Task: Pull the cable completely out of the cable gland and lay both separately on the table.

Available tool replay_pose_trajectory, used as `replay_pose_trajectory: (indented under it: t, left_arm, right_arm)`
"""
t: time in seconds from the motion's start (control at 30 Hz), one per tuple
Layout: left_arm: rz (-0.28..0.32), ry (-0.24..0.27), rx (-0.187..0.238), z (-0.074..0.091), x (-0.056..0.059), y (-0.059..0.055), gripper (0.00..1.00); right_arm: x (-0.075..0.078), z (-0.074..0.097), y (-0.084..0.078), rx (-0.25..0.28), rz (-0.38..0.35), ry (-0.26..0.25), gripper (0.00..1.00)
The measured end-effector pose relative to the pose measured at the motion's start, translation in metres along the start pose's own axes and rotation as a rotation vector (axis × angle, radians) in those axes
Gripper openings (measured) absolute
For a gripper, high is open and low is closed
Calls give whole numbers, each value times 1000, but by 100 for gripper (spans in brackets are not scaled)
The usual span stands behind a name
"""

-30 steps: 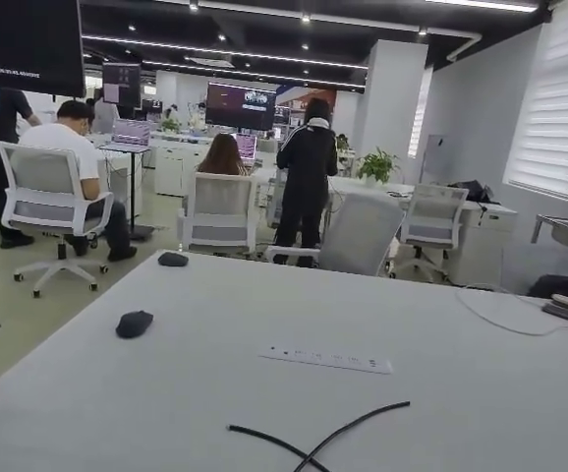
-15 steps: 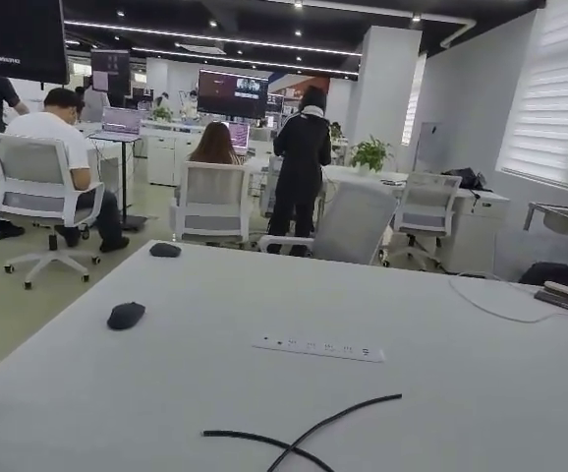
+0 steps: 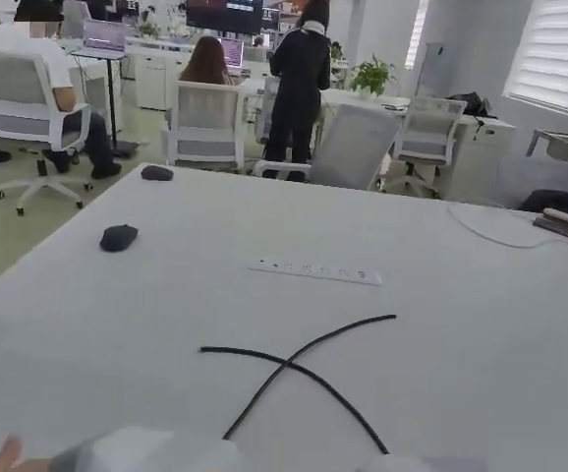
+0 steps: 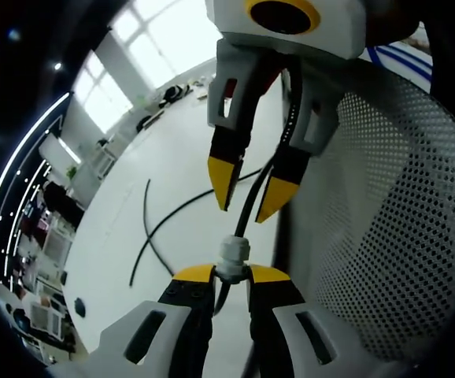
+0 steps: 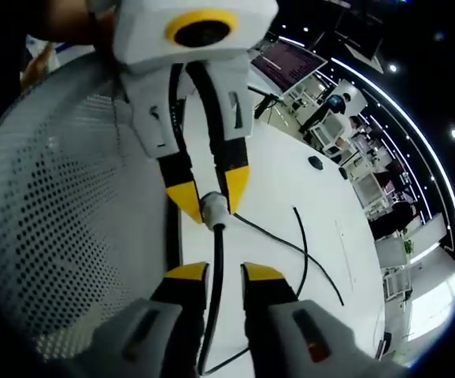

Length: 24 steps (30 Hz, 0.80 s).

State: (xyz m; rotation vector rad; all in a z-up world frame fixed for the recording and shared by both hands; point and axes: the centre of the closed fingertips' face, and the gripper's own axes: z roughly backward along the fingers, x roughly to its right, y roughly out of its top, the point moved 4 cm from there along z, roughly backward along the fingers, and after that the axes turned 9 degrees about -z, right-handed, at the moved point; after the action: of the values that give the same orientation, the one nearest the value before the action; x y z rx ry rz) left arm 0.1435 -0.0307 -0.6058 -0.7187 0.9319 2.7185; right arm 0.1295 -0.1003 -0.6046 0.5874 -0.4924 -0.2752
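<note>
Tilted down since one second ago: head camera only; same place on white table (image 3: 461, 324) for two crossed loose cords (image 3: 289, 364). Clamped in left gripper (image 4: 231, 274), at lower centre of left gripper view: round white plastic cable gland (image 4: 233, 256). Out of it, thin smooth black cable (image 5: 217, 260), long axis straight toward right gripper (image 5: 225, 273), nearer one for pulling. Right jaws astride cable with small gap, not pinching. Behind, grey perforated mesh (image 4: 385, 220).
</note>
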Motion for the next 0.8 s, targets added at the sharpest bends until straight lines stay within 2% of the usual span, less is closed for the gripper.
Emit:
replay_pose_trajectory:
  t: [0.2, 0.27, 0.3, 0.33, 0.4, 0.43, 0.47, 0.57, 0.63, 0.7, 0.8]
  left_arm:
    - [12, -10, 10, 0, 0, -1, 17]
    - [20, -14, 2, 0, 0, -3, 17]
    - [39, -15, -7, 0, -1, -4, 17]
    - [30, -17, 0, -1, 0, -3, 17]
    - [22, -16, -1, -1, 0, -3, 17]
    - [19, -13, -9, 0, 0, -4, 17]
    - [20, -13, -5, 0, 0, -4, 17]
    - [27, -8, -3, 1, -1, -5, 17]
    - [28, -4, -1, 1, -1, -4, 17]
    - [14, 5, -16, 1, -3, -6, 17]
    - [19, 4, -17, 1, -3, -7, 17]
  right_arm:
    - [4, 0, 2, 3, -40, 3, 13]
    - [-1, 3, 12, 14, -114, 41, 14]
    - [-7, 3, 24, 60, -183, 64, 14]
    - [-9, 2, 33, 98, -161, 72, 14]
    - [-10, -7, 35, 86, -120, 34, 13]
    - [-10, -11, 33, 71, -109, 31, 13]
    - [-10, -12, 27, 21, -87, 39, 13]
    - [-6, -7, 26, 46, -119, 26, 11]
    - [-6, -7, 22, 28, -119, 26, 9]
    - [-3, -5, 19, 4, -105, 13, 10]
    - [0, -1, 19, 11, -94, -9, 8]
